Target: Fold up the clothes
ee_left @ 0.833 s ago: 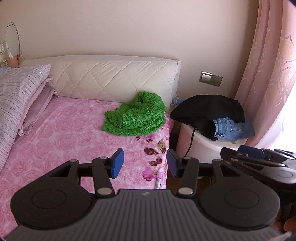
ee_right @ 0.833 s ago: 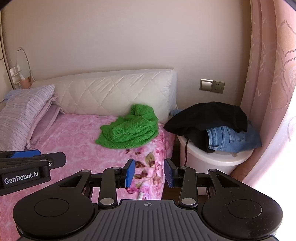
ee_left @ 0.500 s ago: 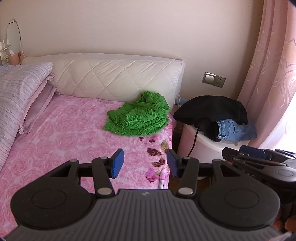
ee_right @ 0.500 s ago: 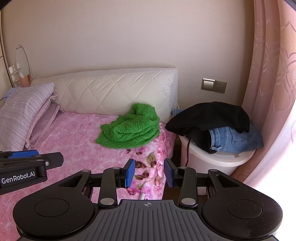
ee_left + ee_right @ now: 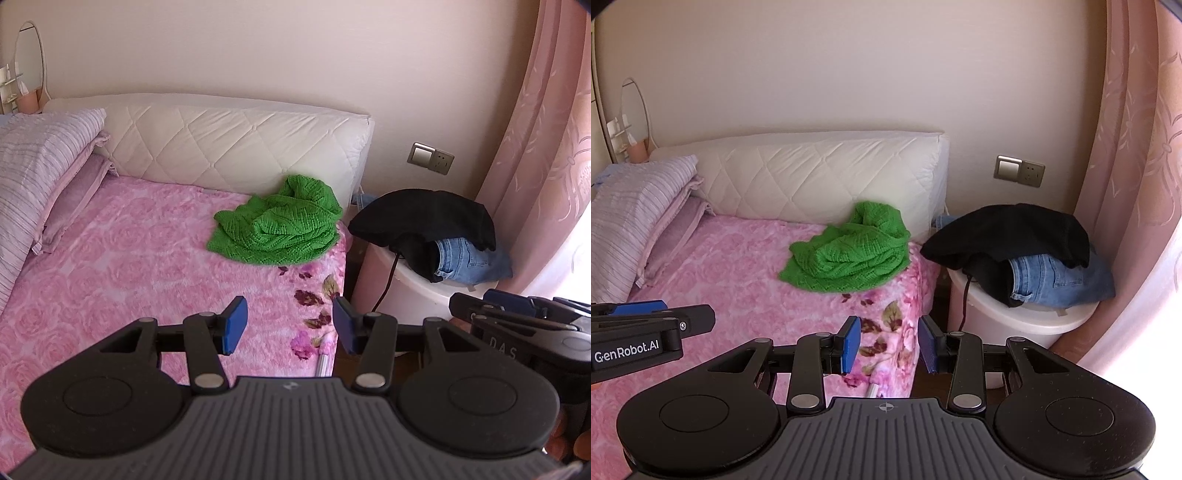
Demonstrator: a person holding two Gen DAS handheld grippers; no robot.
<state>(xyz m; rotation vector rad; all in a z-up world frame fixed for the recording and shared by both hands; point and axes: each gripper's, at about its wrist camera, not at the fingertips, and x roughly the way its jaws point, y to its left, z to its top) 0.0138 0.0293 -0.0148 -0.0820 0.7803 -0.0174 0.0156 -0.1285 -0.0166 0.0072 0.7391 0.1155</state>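
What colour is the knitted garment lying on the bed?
Bright green; the sweater shows best in the left wrist view.

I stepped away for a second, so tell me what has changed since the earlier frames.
Both cameras have eased nearer the bed, so the green sweater looms slightly larger. Nothing was taken hold of or let go: the left gripper and right gripper stay open and empty. The sweater, black garment and jeans lie as before.

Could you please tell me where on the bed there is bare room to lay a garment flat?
The pink bedspread is free between the pillows, the green knit and the near edge. The white tub is crowded with black garment and jeans.
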